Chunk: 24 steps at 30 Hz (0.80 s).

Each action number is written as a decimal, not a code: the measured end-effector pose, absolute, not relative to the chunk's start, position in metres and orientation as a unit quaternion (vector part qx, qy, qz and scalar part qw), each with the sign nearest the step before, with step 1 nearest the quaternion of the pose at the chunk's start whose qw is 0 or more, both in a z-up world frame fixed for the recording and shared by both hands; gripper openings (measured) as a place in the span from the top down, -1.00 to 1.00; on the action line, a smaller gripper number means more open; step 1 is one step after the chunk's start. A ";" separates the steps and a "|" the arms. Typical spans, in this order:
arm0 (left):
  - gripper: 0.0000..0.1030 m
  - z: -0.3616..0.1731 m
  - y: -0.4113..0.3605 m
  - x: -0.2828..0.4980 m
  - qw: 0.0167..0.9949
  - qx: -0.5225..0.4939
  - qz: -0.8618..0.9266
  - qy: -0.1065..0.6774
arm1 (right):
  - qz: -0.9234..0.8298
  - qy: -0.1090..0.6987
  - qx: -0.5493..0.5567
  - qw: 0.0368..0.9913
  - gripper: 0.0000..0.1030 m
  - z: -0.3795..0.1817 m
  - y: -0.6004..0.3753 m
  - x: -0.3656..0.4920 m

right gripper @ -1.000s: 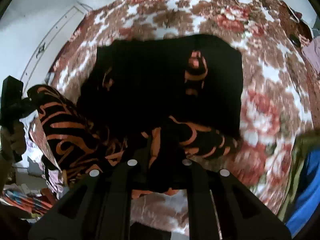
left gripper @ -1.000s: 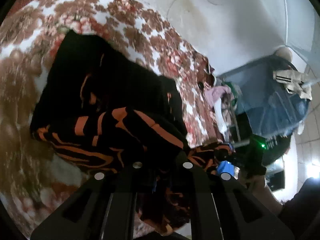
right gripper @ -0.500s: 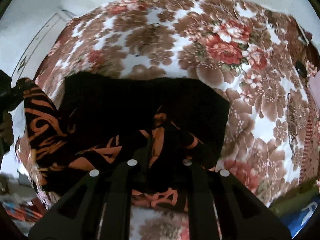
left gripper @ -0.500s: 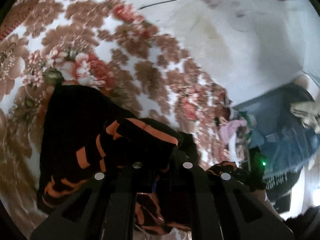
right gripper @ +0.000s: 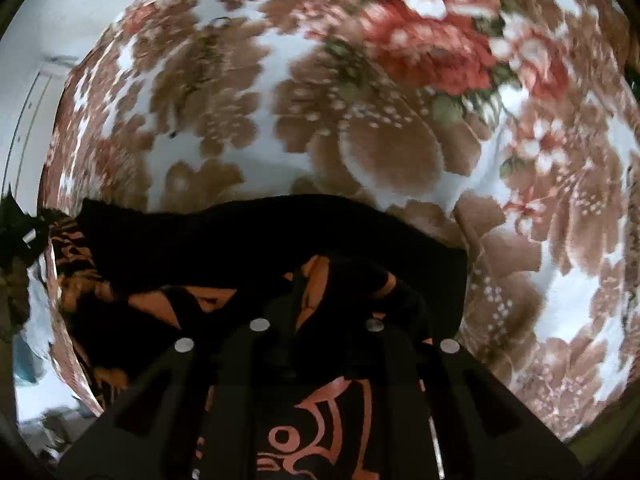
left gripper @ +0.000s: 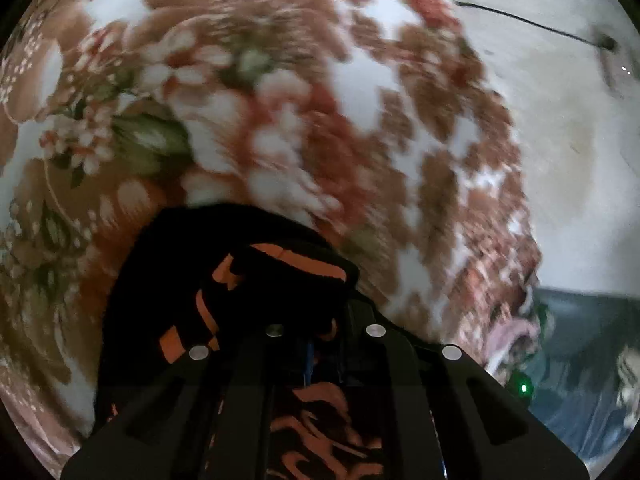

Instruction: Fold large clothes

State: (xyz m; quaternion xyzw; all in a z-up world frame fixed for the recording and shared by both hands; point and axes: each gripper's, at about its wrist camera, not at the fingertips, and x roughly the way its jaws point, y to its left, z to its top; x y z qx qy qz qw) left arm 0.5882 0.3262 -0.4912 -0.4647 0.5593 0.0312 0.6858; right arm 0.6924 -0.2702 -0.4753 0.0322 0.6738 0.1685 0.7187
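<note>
The garment is black with orange patterns [left gripper: 280,280] and lies on a floral bedspread [left gripper: 248,100]. My left gripper [left gripper: 324,320] is shut on a bunched fold of it, low over the bed, with more cloth hanging under the fingers. In the right wrist view the same black and orange garment [right gripper: 260,240] spreads leftward across the bedspread [right gripper: 360,120]. My right gripper [right gripper: 316,312] is shut on another edge of it, cloth draped between and under the fingers. The fingertips of both grippers are hidden by cloth.
A white wall [left gripper: 560,140] with a dark cable [left gripper: 532,24] rises behind the bed. A cluttered blue-grey heap [left gripper: 580,340] lies at the right of the left wrist view. The bed's left edge and floor [right gripper: 36,400] show in the right wrist view.
Both grippers have carried the held garment edge forward over the rest of the garment and down toward the bed. Less of the black cloth shows ahead; more bedspread fills both views.
</note>
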 end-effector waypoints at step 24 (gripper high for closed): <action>-0.18 -0.442 0.327 0.596 0.772 -0.247 0.021 0.586 | 0.167 0.600 -0.002 0.783 -0.90 -0.402 -0.307 0.676</action>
